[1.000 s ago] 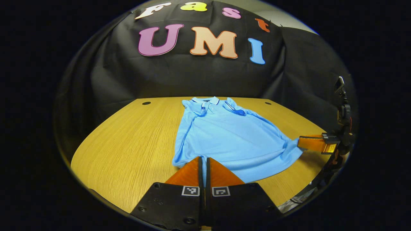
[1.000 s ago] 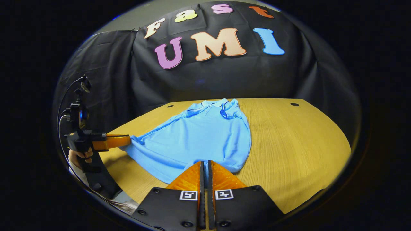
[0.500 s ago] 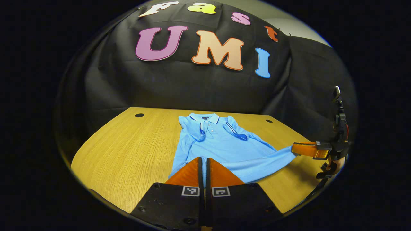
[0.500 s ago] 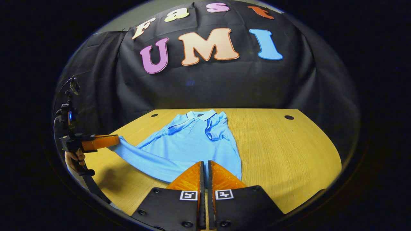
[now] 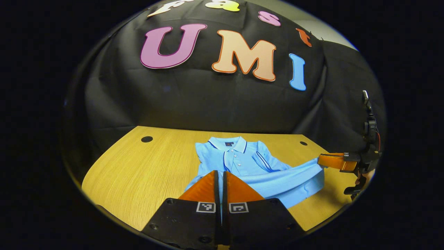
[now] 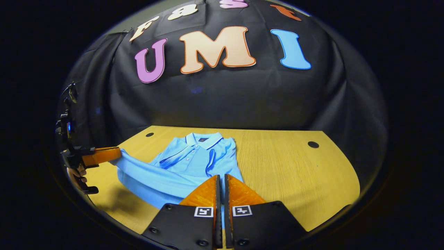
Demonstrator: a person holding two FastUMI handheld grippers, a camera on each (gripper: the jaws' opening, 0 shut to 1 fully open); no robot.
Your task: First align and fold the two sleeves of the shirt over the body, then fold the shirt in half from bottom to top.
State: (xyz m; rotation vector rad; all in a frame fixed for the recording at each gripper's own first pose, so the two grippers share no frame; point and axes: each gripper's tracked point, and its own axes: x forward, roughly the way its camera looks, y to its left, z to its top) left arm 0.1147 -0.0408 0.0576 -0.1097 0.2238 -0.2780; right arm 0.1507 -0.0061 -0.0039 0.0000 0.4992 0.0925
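Note:
A light blue polo shirt [image 5: 239,160] lies collar-far on the wooden table [image 5: 138,166], with its sleeves folded over the body. Its lower hem is lifted off the table and stretched between the two grippers. In the left gripper view my left gripper [image 5: 219,171] is shut on one hem corner, and my right gripper [image 5: 320,160] at the far right is shut on the other. In the right gripper view the right gripper [image 6: 220,176] pinches the shirt [image 6: 194,163], and the left gripper [image 6: 119,152] holds the hem at the left. The raised fabric hides the shirt's lower body.
The table [image 6: 295,166] has small dark holes near its back corners [image 5: 146,139] [image 6: 313,144]. The black cloth wall stands right behind the table's far edge. A hand [image 6: 74,172] grips the left gripper's handle.
Both grippers have carried the hem up and forward toward the collar. The collar now looks closer, and the lower part of the shirt has come off the table.

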